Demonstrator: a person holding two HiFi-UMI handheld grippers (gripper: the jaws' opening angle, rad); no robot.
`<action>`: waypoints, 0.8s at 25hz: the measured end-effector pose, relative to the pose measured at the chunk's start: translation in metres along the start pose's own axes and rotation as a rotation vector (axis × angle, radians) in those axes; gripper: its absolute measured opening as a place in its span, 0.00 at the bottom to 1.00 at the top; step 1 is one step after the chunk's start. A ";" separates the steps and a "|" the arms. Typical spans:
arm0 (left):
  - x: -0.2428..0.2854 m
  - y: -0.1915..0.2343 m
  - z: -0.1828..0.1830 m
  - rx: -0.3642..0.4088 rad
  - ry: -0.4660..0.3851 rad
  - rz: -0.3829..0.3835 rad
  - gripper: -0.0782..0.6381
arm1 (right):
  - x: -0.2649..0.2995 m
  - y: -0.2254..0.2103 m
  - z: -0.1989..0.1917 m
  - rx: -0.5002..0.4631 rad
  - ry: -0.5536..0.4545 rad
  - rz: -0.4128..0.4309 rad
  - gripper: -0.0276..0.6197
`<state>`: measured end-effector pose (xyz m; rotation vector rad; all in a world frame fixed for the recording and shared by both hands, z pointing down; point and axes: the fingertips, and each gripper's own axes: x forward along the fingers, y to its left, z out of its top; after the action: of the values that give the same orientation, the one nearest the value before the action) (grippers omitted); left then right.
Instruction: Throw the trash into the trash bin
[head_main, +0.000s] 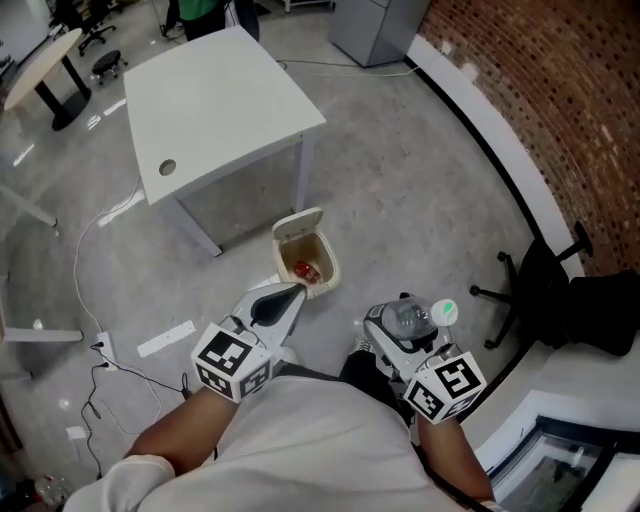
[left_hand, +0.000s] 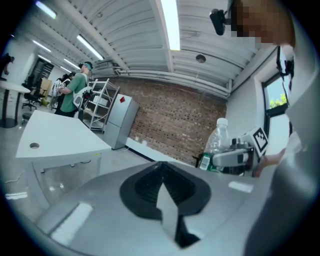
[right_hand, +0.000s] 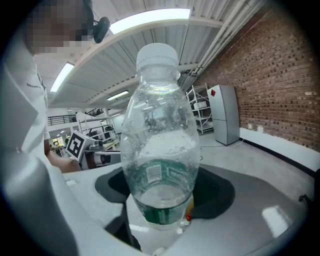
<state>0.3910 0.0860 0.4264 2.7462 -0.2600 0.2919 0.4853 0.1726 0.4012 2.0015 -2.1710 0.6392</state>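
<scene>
A small cream trash bin (head_main: 317, 242) stands open on the concrete floor by a table leg, with a red piece of trash (head_main: 306, 270) inside. My left gripper (head_main: 290, 293) hovers just near of the bin's front edge, its jaws shut with nothing between them (left_hand: 162, 187). My right gripper (head_main: 405, 325) is to the right of the bin and shut on a clear plastic bottle (head_main: 408, 318). In the right gripper view the bottle (right_hand: 160, 150) stands upright between the jaws, green label low, white cap on top. The left gripper view also shows the bottle (left_hand: 217, 142).
A white table (head_main: 215, 100) stands beyond the bin. A black office chair (head_main: 545, 290) is at the right by the brick wall (head_main: 560, 90). Cables (head_main: 100, 350) and a white strip (head_main: 165, 338) lie on the floor at the left.
</scene>
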 end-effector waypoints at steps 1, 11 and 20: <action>0.001 0.003 0.000 -0.002 -0.004 0.017 0.12 | 0.006 -0.002 0.001 -0.003 0.002 0.020 0.55; 0.053 0.018 0.015 -0.008 -0.078 0.219 0.12 | 0.058 -0.059 0.027 -0.075 0.029 0.254 0.55; 0.119 -0.001 0.024 -0.026 -0.119 0.347 0.12 | 0.067 -0.132 0.034 -0.094 0.097 0.374 0.55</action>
<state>0.5097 0.0613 0.4321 2.6855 -0.7697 0.2124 0.6124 0.0931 0.4240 1.4968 -2.4840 0.6460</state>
